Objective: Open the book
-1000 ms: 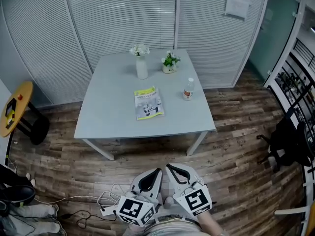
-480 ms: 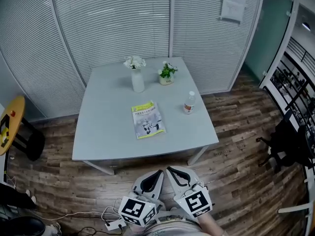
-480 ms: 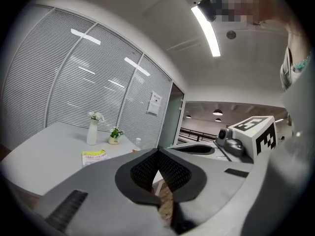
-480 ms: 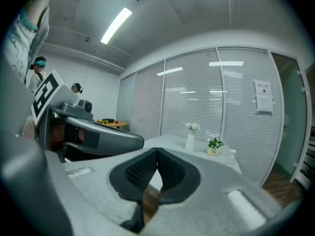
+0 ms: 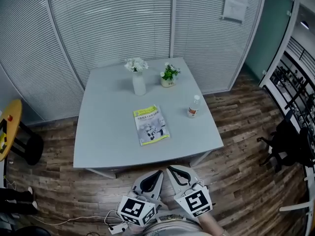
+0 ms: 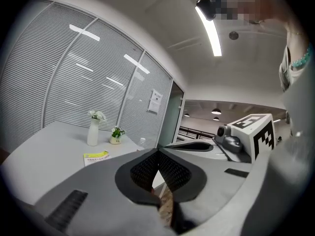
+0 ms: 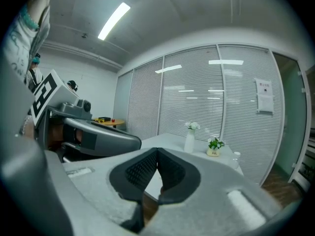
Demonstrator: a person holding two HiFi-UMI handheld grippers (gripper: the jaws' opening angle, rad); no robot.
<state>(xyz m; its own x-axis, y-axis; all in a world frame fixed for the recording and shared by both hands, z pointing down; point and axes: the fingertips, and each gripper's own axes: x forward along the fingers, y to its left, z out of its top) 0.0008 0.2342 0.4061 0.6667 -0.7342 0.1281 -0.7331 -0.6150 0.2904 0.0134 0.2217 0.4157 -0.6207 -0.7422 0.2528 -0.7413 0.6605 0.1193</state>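
The grey left tongs and right tongs are both pressed shut and empty, well short of the pale grey counter. The thin yellow-and-white paper book lies closed at mid-counter. Shut tips could shove it along instead of lifting its cover, possibly toward the small clear plastic bottle beyond.

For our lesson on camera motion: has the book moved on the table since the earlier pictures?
No. The book keeps its place against the vase and the bottle; the whole table shifted with the camera.
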